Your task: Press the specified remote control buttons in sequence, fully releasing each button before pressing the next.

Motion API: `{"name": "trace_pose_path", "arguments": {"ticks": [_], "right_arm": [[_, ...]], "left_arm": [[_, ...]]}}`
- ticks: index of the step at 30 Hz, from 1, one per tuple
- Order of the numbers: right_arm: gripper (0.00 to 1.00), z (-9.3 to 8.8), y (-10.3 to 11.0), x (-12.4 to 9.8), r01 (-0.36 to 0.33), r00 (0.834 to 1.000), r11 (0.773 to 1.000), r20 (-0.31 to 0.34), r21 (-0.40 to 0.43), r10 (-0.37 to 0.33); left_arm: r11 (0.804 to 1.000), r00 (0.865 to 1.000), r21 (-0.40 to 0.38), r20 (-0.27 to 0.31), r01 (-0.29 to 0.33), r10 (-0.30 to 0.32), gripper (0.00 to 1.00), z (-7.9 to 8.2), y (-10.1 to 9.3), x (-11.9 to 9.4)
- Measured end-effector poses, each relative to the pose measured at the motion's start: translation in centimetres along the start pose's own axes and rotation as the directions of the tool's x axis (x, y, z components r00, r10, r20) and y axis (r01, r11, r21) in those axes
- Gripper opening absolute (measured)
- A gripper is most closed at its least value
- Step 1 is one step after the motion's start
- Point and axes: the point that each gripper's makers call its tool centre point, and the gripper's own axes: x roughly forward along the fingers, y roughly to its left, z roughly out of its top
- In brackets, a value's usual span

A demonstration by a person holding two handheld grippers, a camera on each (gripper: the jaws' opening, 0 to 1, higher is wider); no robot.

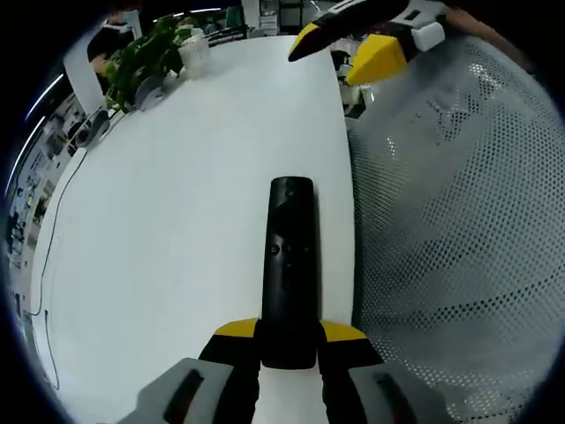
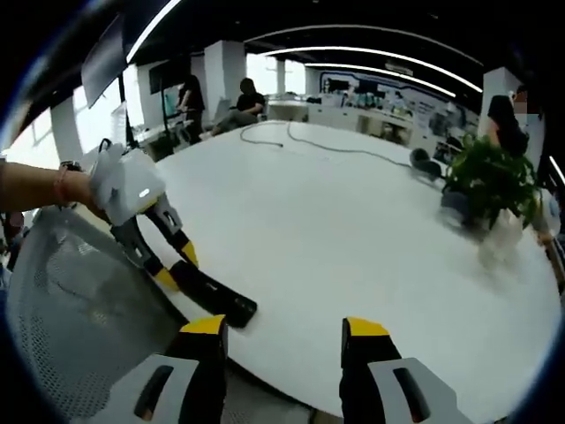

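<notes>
A long black remote lies lengthwise over the white table, its near end clamped between my left gripper's yellow-tipped jaws. Small buttons show on its upper half. In the right gripper view, the same remote pokes out of the left gripper over the table's near edge, and a person's hand holds that gripper. My right gripper stands open with nothing between its jaws, a short way from the remote's tip. In the left gripper view, the right gripper hangs above the far table edge.
A grey mesh chair back stands close against the table edge beside the remote. A potted plant and a white cup sit at the far side. A dark cable runs across the table. People sit in the background.
</notes>
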Motion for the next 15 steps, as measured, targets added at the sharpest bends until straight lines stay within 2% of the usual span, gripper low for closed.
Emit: {"name": "trace_pose_path", "arguments": {"ticks": [6, 10, 15], "right_arm": [[0.46, 0.20, -0.24, -0.12, 0.024, 1.000, 1.000, 0.002, -0.013, -0.024], [0.44, 0.35, -0.25, -0.23, 0.029, 1.000, 0.999, 0.005, -0.017, -0.029], [0.39, 0.22, -0.19, -0.27, 0.024, 1.000, 1.000, -0.005, -0.017, -0.024]], "left_arm": [[1.000, 0.998, 0.012, 0.056, 0.013, -0.014, 0.25, -0.04, 0.05, -0.05], [0.999, 0.997, 0.037, 0.071, 0.022, -0.025, 0.25, 0.10, 0.02, 0.00], [0.995, 0.997, 0.086, 0.063, 0.046, -0.052, 0.25, 0.08, -0.11, -0.03]]}}
